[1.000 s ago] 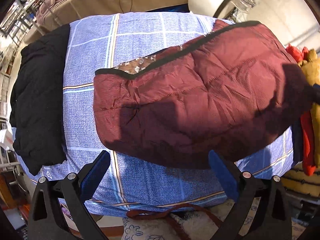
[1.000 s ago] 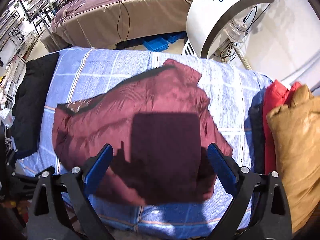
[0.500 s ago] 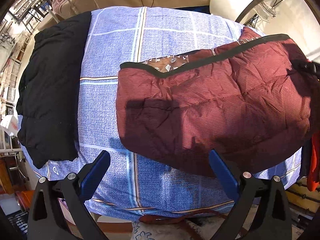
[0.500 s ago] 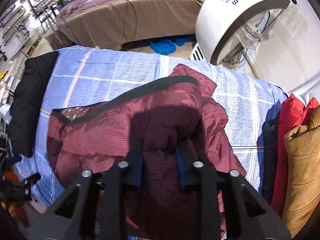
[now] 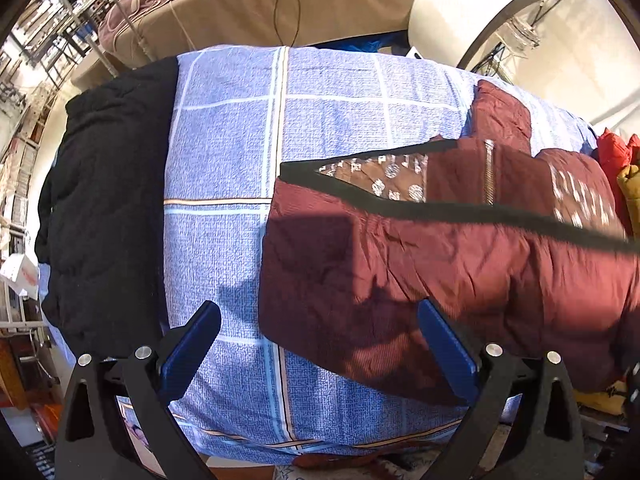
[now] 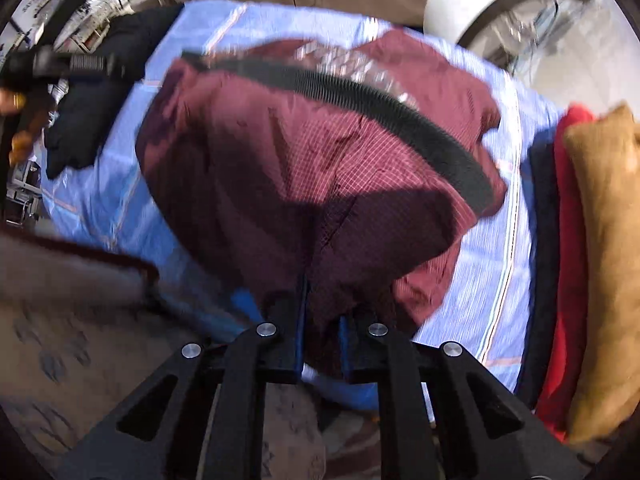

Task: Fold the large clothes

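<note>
Black coat (image 5: 104,208) left, red and tan coats (image 6: 592,240) right – maroon jacket (image 5: 460,264) on blue checked bed (image 5: 224,160). Right gripper (image 6: 320,344) now clenched on jacket hem, lifting; left gripper (image 5: 320,348) spread wide, empty – shifted leftward.

A bed covered in a blue checked sheet (image 5: 328,128) carries the clothes. A maroon padded jacket (image 5: 460,264) with a black trim lies across its right half, and a black garment (image 5: 104,200) lies along its left edge. Red and mustard garments (image 6: 592,240) are piled at the right end.
</note>
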Tool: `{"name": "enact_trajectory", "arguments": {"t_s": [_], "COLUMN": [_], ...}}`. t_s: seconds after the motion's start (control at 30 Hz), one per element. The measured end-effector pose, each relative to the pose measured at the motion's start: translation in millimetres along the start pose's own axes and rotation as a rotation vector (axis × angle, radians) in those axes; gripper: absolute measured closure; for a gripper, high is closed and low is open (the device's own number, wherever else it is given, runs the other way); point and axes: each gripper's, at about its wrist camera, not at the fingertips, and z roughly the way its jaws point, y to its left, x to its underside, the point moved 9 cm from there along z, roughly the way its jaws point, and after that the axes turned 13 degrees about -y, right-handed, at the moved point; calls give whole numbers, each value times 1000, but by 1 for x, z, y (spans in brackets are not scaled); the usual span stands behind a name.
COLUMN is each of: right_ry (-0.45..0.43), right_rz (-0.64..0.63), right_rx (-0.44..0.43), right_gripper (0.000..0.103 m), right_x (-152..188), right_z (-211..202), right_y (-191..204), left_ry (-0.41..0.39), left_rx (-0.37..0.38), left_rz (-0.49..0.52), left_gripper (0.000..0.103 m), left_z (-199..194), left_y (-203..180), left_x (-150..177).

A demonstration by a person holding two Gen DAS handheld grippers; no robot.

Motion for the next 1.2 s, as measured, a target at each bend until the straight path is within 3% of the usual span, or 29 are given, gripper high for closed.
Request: {"name": "enact_trajectory", "arguments": {"t_s": [0.2,0.3,0.33,0.4,0.43,0.47,0.6,0.67,0.8,0.9,1.0,1.13,1.2], "right_ry": [230,271,262,231,197,156,43,-21,-164,-200,-203,-172,-149], "right_rz": [154,278,326,421,447,463,493,489,535,588,630,736,829], "right_rx": [34,35,37,44,49,60,98,142,150,145,140,116,61], "right_gripper": [92,91,86,66,41,25,24,24,22,21,21,21,21], "right_x": [115,146,149,148,143,137,105,79,27,-14,-42,-69,-74], "right_z": [31,32,30,18,9,0,-37,-54,-69,-54,-31,19,46], "right_y": [-16,-19,-22,-32,-38,-44,-69,-90,-129,-161,-188,-222,-235], "left_ry": [7,20,19,8,1,-8,-60,-87,-107,-86,-13,86,129], "left_rx": [49,76,85,110,128,143,162,157,140,185,257,279,270], "left_rz": [82,142,161,181,187,197,211,217,199,153,139,197,248], "left_gripper": [6,6,6,6,6,6,6,6,6,6,6,6,6], "left_z": [0,3,2,-1,-3,-4,-10,-8,8,28,58,104,123], "left_y": [-28,-47,-54,-64,-70,-75,-85,-86,-87,-101,-130,-170,-186], "left_x": [3,11,12,11,9,4,-27,-48,-95,-129,-143,-133,-124]}}
